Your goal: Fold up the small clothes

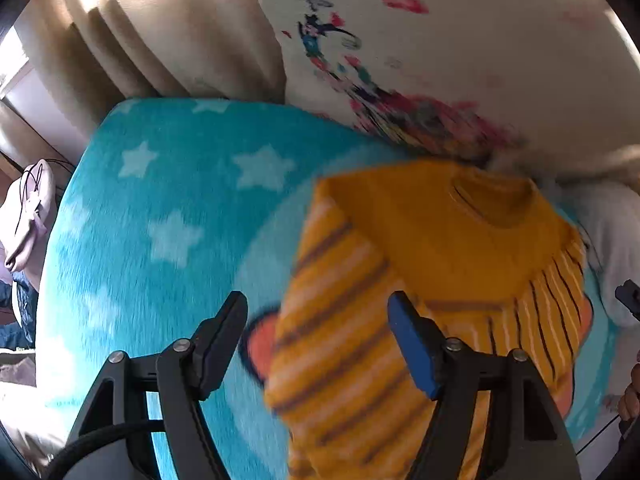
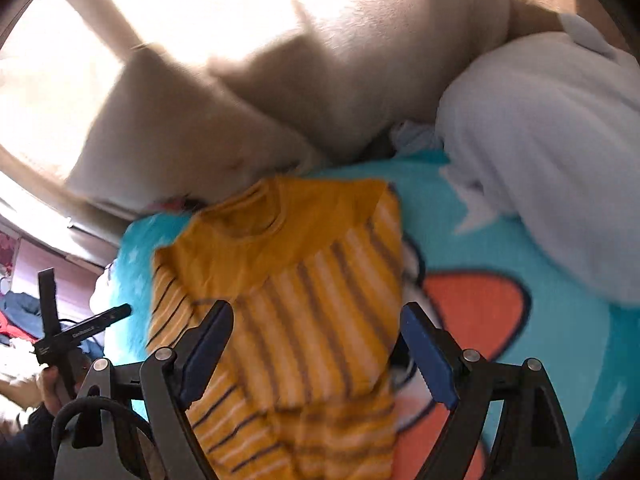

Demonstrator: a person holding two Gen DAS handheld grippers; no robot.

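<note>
Mustard-yellow striped shirt (image 1: 420, 280) lies flat on the turquoise star blanket (image 1: 168, 208), long axis running from both cameras toward its neckline, which points at the cartoon-print pillow (image 1: 440, 40). Left gripper (image 1: 318, 344) and right gripper (image 2: 318, 354) both hover wide apart, holding nothing. Bare blanket spreads left of the shirt; a pale cushion (image 2: 552, 152) crowds its right side.

Bed cover: turquoise fleece blanket (image 1: 168, 208) with pale stars, filling the left view's centre.
Curtain: beige, pleated curtain (image 1: 168, 40) at 11 o'clock, sunlit along its top.
Pillow: white cartoon-print pillow (image 1: 460, 60) at 1 o'clock, touching the blanket.
Light: strong window glare (image 2: 192, 8) at 11 o'clock in the right view.
Bedding: pale lilac bedding (image 2: 552, 152) at 2 o'clock.
</note>
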